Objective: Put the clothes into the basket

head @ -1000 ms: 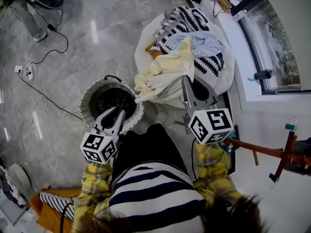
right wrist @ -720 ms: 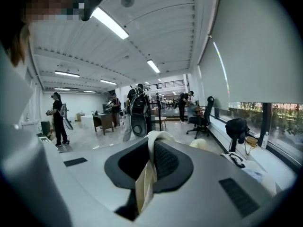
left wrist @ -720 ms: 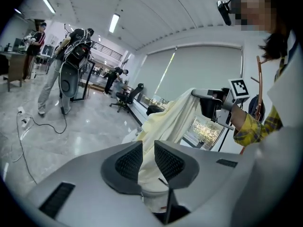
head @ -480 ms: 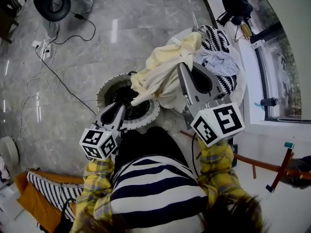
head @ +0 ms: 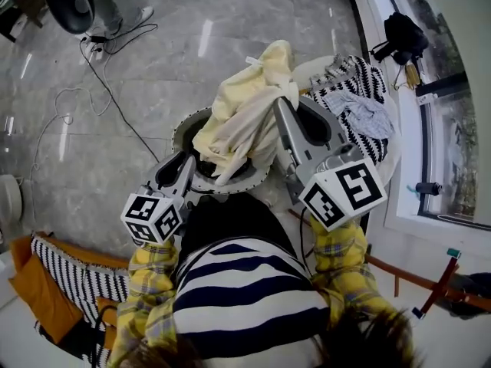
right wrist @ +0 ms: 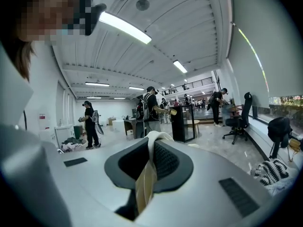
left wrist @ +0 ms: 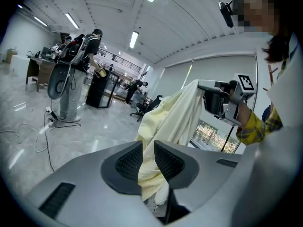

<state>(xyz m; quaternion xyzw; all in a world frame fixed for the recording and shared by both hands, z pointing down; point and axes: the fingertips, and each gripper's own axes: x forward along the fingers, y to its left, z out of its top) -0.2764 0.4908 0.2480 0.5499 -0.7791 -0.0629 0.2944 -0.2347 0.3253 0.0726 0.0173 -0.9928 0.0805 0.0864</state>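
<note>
On the far left of the floor, a striped cloth and an orange cloth are seen. Black cables are spread over the grey floor farther up. In the middle, the round basket is found on the floor, just in front of the person's knees. Much of its opening is covered by the yellow garment, which is held up above it and hangs down to the rim. To the right, more clothes are piled on a white round thing: a black and white patterned cloth and a pale blue one. A black bag and a window are seen past them.

The left hand-held gripper is held low by the near rim. Its jaws are set narrow and are pressed on a fold of the yellow garment. The right hand-held gripper is held higher. Its jaws are almost together, and a thin edge of the same garment is pinched between them.
</note>
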